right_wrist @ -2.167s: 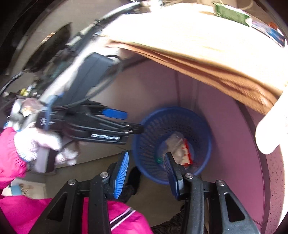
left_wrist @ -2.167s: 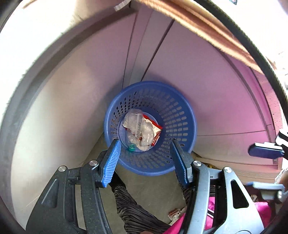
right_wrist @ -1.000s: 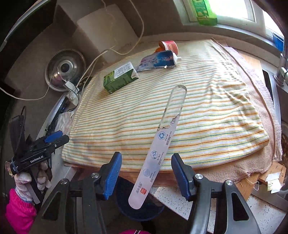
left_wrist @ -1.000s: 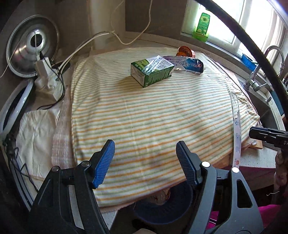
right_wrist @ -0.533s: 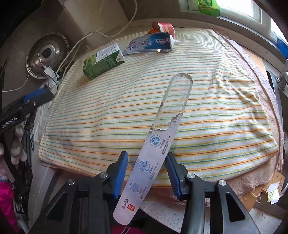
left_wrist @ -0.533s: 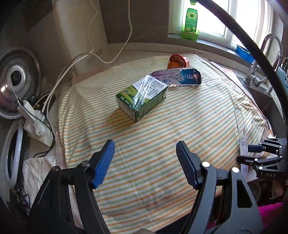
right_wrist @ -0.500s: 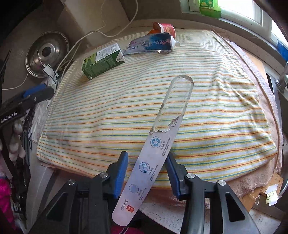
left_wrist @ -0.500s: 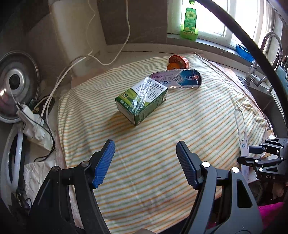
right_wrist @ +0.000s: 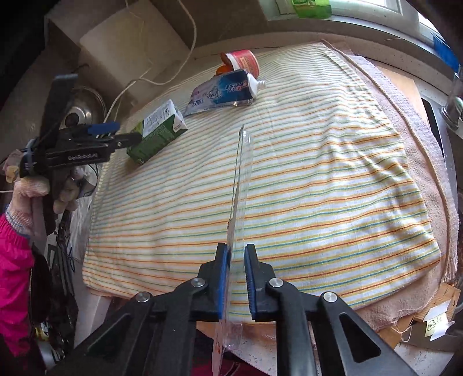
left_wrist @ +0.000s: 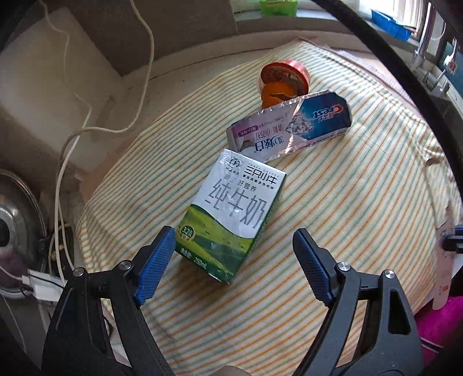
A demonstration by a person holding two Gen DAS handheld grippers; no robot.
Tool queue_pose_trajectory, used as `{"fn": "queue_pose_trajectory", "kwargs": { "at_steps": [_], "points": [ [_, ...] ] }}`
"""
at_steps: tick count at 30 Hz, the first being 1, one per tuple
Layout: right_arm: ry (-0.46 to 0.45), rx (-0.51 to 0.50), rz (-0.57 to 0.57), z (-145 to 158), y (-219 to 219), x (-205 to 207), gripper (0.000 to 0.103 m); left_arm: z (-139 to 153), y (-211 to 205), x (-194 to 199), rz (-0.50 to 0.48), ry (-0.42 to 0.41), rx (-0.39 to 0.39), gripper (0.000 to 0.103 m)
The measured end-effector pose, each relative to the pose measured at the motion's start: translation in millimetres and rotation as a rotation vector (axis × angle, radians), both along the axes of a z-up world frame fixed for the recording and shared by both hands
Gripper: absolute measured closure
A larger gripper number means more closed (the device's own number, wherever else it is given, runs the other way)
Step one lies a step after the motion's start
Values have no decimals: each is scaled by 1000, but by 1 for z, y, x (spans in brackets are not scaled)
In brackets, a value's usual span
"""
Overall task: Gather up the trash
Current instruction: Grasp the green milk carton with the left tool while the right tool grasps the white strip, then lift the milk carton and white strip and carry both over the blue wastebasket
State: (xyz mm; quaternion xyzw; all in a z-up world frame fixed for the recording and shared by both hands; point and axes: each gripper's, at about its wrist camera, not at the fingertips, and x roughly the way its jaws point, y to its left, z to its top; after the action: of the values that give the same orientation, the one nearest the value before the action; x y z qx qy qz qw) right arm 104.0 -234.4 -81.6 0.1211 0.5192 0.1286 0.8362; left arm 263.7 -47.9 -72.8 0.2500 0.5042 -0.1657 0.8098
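A green and white milk carton [left_wrist: 231,214] lies on the striped cloth [left_wrist: 361,188]. My left gripper [left_wrist: 233,234] hovers just above its near end, jaws opening, one finger on each side, not touching it. Behind it lie a flattened toothpaste tube [left_wrist: 289,130] and an orange cup with a red lid [left_wrist: 282,81]. In the right wrist view, my right gripper [right_wrist: 236,250] is closing on a long clear plastic package [right_wrist: 240,173], now on edge between the pads. The carton [right_wrist: 157,130] and left gripper [right_wrist: 121,134] are at the left.
White cables [left_wrist: 72,138] and a round metal lid [left_wrist: 17,231] sit left of the cloth. A white box [right_wrist: 130,43] stands behind. A green bottle [right_wrist: 312,7] is on the sill, and a tap [right_wrist: 453,101] and sink are at the right.
My left gripper has moved forward over the cloth to the milk carton and rolled. My right jaws have closed around the plastic package, which has turned from flat to on edge.
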Motion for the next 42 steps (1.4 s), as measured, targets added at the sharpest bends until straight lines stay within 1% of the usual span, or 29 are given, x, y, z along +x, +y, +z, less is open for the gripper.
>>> {"fn": "queue_pose_trajectory", "kwargs": {
  "at_steps": [2, 6, 10, 12, 16, 17, 19, 23, 26, 29, 34, 38, 42],
  "points": [
    [-16, 15, -12, 6, -5, 2, 93, -7, -6, 11, -22, 12, 53, 18],
    [-32, 37, -24, 12, -12, 10, 93, -21, -15, 27, -66, 49, 128, 18],
    [-33, 47, -29, 11, -16, 15, 93, -35, -19, 40, -81, 86, 165, 18],
    [-31, 50, -33, 10, -19, 16, 93, -40, -19, 46, -77, 101, 167, 18],
    [-26, 53, -45, 7, -25, 20, 93, -47, -12, 51, -31, 135, 107, 18],
    [-25, 54, -48, 6, -25, 21, 93, -48, -9, 51, -18, 139, 90, 20],
    [-23, 56, -52, 5, -28, 22, 93, -47, -4, 49, -1, 124, 60, 21],
    [-18, 57, -52, 1, -30, 25, 93, -40, 6, 37, 38, 109, -26, 27],
    [-17, 54, -46, -2, -31, 28, 93, -38, 12, 25, 60, 96, -60, 29],
    [1, 81, -47, -7, -34, 33, 93, -37, 19, 8, 82, 91, -93, 29],
    [17, 123, -55, -11, -37, 32, 93, -29, 21, -33, 129, 55, -142, 30],
    [8, 136, -49, -7, -37, 29, 93, -18, 23, -75, 162, 1, -156, 30],
    [-3, 142, -38, -1, -34, 23, 93, -11, 25, -107, 198, -16, -206, 30]
  ]
}}
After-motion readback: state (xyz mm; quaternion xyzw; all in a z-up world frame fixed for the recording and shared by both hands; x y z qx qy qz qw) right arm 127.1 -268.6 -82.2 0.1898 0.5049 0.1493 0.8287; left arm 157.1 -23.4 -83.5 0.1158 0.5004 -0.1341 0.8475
